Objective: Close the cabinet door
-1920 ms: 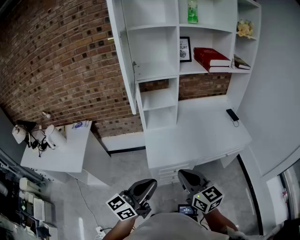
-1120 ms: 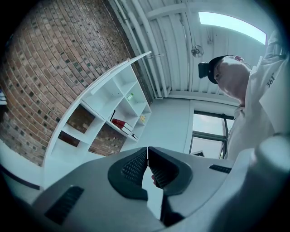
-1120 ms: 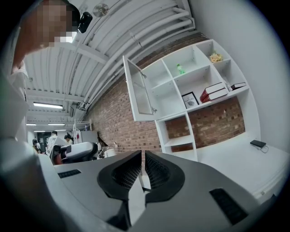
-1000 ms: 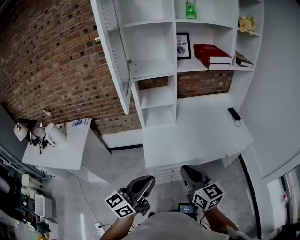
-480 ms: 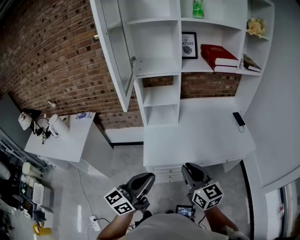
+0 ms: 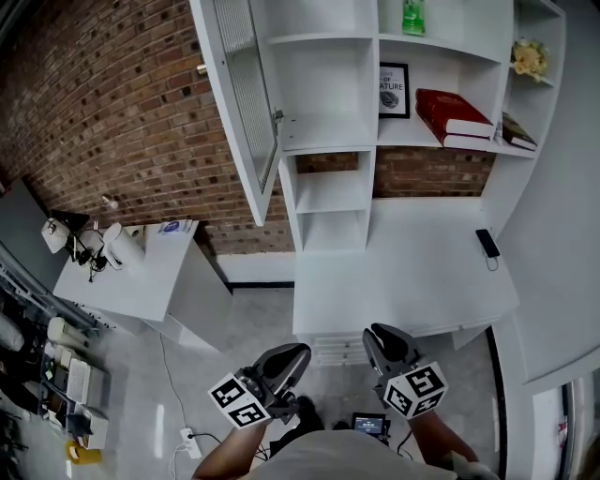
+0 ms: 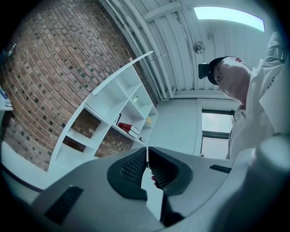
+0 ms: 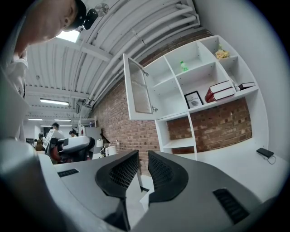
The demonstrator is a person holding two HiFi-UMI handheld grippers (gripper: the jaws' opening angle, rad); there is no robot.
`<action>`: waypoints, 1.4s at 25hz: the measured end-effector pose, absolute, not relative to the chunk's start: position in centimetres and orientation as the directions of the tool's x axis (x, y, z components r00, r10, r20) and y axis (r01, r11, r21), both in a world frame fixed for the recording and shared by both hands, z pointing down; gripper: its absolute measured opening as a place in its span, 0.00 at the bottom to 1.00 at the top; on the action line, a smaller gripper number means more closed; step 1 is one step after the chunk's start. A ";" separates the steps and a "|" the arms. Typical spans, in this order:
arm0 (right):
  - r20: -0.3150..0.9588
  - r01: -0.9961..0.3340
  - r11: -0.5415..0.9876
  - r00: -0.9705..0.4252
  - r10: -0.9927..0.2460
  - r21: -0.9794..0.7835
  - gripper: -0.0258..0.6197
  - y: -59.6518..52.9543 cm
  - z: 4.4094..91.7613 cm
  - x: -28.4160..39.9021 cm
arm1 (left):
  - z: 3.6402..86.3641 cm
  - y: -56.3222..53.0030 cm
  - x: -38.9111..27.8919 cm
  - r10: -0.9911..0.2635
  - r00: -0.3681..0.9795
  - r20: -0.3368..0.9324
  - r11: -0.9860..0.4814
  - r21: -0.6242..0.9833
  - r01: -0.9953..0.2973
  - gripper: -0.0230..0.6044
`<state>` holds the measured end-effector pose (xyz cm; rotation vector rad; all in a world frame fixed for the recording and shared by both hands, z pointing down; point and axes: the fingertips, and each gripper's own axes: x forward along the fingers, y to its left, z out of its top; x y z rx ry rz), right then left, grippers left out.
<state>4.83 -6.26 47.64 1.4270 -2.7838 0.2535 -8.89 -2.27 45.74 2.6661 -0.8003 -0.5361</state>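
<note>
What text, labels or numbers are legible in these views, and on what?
Nothing reads cleanly.
Black-framed print on the white shelf unit: lines of lettering, too small to read.
Red hardcover book: no legible title.
Green bottle: label unreadable.
Blue-marked paper on the white side table: blurred.
Black-and-white square-marker cube: patterns only, no words.

Open cabinet door (image 8: 138,93) beyond slightly parted tongs (image 8: 143,154)
</note>
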 end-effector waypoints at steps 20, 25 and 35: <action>0.022 -0.853 0.510 -0.516 -0.857 -0.111 0.14 -17.3 44.9 -0.6 | 43.1 -13.9 -15.2 -0.502 0.804 -0.319 -0.855 0.324 -0.406 0.06; 0.012 -0.861 0.500 -0.503 -0.864 -0.095 0.14 -18.8 44.5 -2.1 | 42.6 -15.5 -16.8 -0.482 0.812 -0.329 -0.867 0.309 -0.390 0.06; -0.011 -0.835 0.547 -0.547 -0.837 -0.064 0.14 -20.8 42.8 -3.2 | 41.7 -17.2 -17.0 -0.497 0.796 -0.347 -0.863 0.295 -0.410 0.06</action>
